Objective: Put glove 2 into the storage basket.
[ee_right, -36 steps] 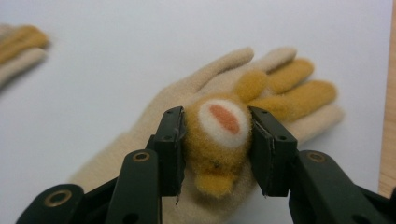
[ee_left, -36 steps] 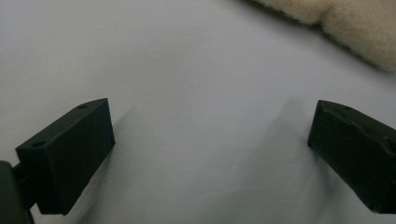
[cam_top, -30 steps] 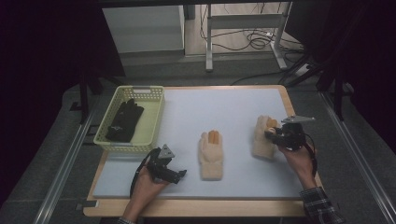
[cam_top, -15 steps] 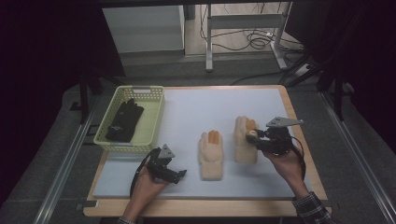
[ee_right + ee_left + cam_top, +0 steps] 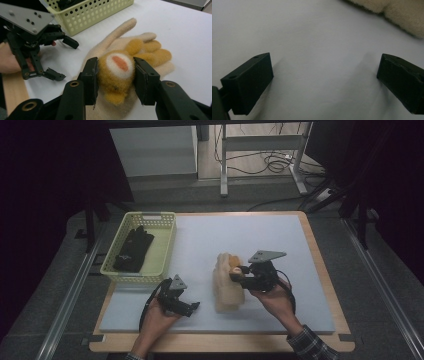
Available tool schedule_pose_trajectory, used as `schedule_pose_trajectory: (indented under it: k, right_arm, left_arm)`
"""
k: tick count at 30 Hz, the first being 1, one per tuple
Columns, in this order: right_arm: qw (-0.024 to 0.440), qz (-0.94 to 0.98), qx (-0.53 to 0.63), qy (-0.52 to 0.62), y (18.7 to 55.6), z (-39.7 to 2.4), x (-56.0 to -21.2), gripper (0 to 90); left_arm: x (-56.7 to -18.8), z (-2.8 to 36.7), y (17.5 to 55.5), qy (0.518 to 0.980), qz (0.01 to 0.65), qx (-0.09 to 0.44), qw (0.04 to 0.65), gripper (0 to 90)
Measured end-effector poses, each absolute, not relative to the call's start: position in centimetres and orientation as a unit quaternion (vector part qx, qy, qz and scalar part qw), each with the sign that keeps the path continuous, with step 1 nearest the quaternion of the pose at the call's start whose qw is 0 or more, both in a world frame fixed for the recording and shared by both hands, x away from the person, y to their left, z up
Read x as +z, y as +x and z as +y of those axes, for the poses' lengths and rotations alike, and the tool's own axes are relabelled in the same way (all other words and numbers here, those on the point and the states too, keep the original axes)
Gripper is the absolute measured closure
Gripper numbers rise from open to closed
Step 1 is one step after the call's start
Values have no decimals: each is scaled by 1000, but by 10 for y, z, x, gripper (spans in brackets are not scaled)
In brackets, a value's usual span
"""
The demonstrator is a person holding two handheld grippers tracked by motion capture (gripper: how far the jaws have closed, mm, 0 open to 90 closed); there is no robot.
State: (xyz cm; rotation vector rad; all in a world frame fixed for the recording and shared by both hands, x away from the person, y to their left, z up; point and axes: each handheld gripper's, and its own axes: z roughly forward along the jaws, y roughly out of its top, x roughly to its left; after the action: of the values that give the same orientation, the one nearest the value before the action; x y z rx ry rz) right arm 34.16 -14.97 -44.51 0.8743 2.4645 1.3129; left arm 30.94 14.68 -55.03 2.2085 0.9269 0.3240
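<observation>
The right tongs (image 5: pixel 115 80), gripping one fuzzy glove (image 5: pixel 117 72), had carried it onto its mate (image 5: pixel 227 292); the left tongs (image 5: pixel 324 82) stayed open

- left gripper (image 5: pixel 324 82): two black fingers (image 5: pixel 249 85) rise from the bottom corners, one at left, one at right, set wide apart
- nothing between the fingers, just bare surface
- pale grey-white tabletop (image 5: pixel 312 45) under them, smooth, soft shadows beside each finger
- small round holes on the top faces of the fingers
- cream fuzzy fabric (image 5: pixel 397 15) at the top right edge, lying on the tabletop, well apart from both fingers; cut off by the frame, can't tell what it is
</observation>
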Motion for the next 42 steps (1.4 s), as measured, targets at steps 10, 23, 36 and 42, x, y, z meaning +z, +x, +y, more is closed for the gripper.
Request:
schedule_pose_trajectory:
  k: [10, 23, 36, 42]
  right_arm:
    - [124, 859, 397, 297, 347, -126, -485, 550]
    - [114, 861, 389, 308, 347, -133, -496, 381]
    - [110, 862, 387, 309, 338, -180, -492, 711]
    - [72, 869, 393, 290, 328, -183, -510, 881]
  left_arm:
    - [-550, 147, 310, 855, 358, 126, 354, 8]
    - [-550, 147, 310, 856, 356, 126, 352, 8]
    - [-550, 147, 309, 855, 359, 125, 354, 8]
    - [-550, 147, 308, 854, 359, 129, 354, 18]
